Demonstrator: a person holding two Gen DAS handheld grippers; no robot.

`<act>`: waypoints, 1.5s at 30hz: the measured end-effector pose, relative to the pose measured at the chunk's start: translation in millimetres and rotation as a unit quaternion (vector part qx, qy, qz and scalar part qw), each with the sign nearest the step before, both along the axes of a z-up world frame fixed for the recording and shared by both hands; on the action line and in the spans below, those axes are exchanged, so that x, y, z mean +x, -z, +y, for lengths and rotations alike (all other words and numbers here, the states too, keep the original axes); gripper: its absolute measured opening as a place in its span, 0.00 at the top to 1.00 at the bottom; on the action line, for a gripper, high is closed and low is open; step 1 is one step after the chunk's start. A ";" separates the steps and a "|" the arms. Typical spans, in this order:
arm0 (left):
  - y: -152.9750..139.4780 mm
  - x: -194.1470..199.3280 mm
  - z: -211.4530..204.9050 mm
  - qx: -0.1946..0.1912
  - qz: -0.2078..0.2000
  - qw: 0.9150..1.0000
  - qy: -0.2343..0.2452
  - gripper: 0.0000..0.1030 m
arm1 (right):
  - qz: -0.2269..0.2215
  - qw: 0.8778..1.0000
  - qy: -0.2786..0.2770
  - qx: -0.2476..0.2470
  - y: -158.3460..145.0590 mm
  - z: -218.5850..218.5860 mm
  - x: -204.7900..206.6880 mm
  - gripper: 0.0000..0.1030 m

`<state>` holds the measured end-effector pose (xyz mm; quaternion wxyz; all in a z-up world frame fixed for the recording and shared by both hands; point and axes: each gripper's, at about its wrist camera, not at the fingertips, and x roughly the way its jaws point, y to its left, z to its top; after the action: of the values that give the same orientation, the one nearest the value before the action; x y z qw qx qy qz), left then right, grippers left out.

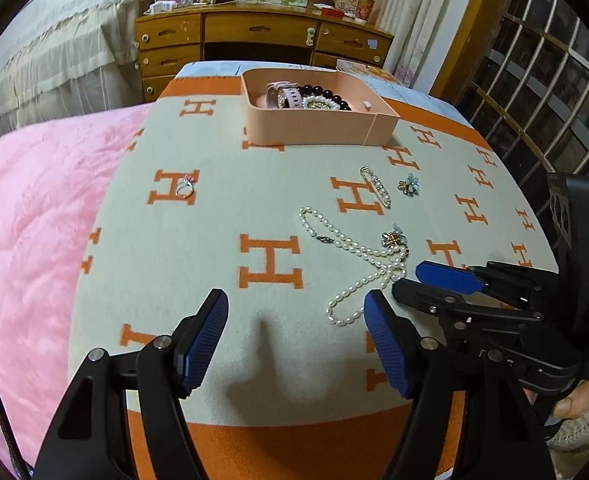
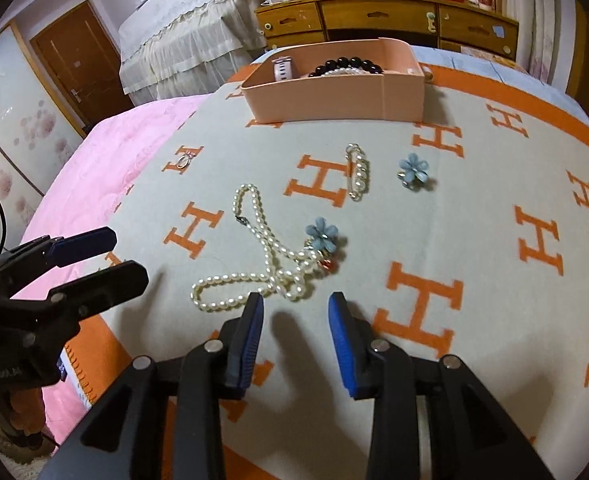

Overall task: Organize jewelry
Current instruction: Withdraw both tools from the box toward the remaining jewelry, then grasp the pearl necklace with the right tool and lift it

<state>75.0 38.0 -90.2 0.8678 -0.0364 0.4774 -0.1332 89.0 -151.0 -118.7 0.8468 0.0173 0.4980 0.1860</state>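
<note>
A pink box (image 1: 314, 128) (image 2: 334, 96) at the far side of the blanket holds a watch, dark beads and pearls. A pearl necklace (image 1: 354, 256) (image 2: 262, 256) lies loose in front of both grippers. A blue flower earring (image 2: 322, 236) (image 1: 392, 238) lies on it, a second one (image 2: 414, 172) (image 1: 409, 184) farther right. A pearl pin (image 2: 358, 172) (image 1: 376, 186) and a ring (image 1: 184, 189) (image 2: 183, 160) lie apart. My left gripper (image 1: 296, 308) is open and empty, left of the necklace. My right gripper (image 2: 296, 308) is open and empty just before the necklace.
The cream and orange H-pattern blanket (image 1: 270, 264) covers a bed beside a pink quilt (image 1: 34, 220). A wooden dresser (image 1: 254, 40) stands behind. A barred window (image 1: 542, 92) is on the right.
</note>
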 end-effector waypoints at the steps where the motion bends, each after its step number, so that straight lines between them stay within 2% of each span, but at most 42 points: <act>1: 1.3 0.7 2.1 -0.003 0.001 1.000 -0.002 0.33 | -0.004 1.000 -0.002 -0.004 0.0 3.0 0.4 0.67; 9: 8.1 3.2 18.8 -0.026 0.005 1.000 -0.016 0.33 | -0.029 0.999 -0.019 -0.032 -0.1 27.3 8.9 0.67; 15: 13.6 4.1 29.3 -0.040 0.009 0.999 -0.023 0.33 | -0.055 0.995 -0.025 -0.082 1.8 45.2 8.4 0.67; 19: 15.8 4.1 33.9 -0.048 0.009 0.998 -0.026 0.33 | -0.067 0.993 -0.023 -0.097 2.8 50.5 9.0 0.67; 20: 16.5 4.1 34.6 -0.049 0.010 0.998 -0.026 0.33 | -0.068 0.993 -0.022 -0.097 2.6 50.7 9.0 0.68; 22: 17.3 3.7 35.2 -0.050 0.012 0.998 -0.027 0.33 | -0.071 0.993 -0.017 -0.094 1.9 48.7 8.7 0.79; 23: 17.5 3.4 35.3 -0.050 0.012 0.998 -0.027 0.33 | -0.068 0.994 -0.015 -0.086 1.5 46.4 9.3 0.86; 25: 17.5 2.8 35.7 -0.051 0.011 0.998 -0.026 0.33 | -0.060 0.996 -0.009 -0.065 1.3 40.7 11.0 0.87; 28: 15.6 0.7 35.3 -0.050 0.006 0.998 -0.024 0.33 | -0.046 0.998 -0.005 -0.034 0.9 34.2 11.2 0.95; 35: 9.6 -2.5 32.1 -0.048 -0.001 0.999 -0.022 0.33 | -0.035 0.999 -0.005 0.041 -12.9 19.3 0.6 0.95; 38: 6.2 -3.9 29.0 -0.045 -0.003 0.999 -0.020 0.33 | -0.054 0.996 0.000 0.074 -33.0 7.9 -5.6 0.95; 45: -4.9 -6.4 15.0 -0.027 -0.012 1.000 -0.004 0.33 | -0.129 0.983 0.033 0.127 -96.7 -27.1 -19.0 0.95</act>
<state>68.6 53.0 -85.2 0.8726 -0.0600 0.4632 -0.1425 70.0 -178.1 -21.9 0.9006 0.1165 0.3559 0.2206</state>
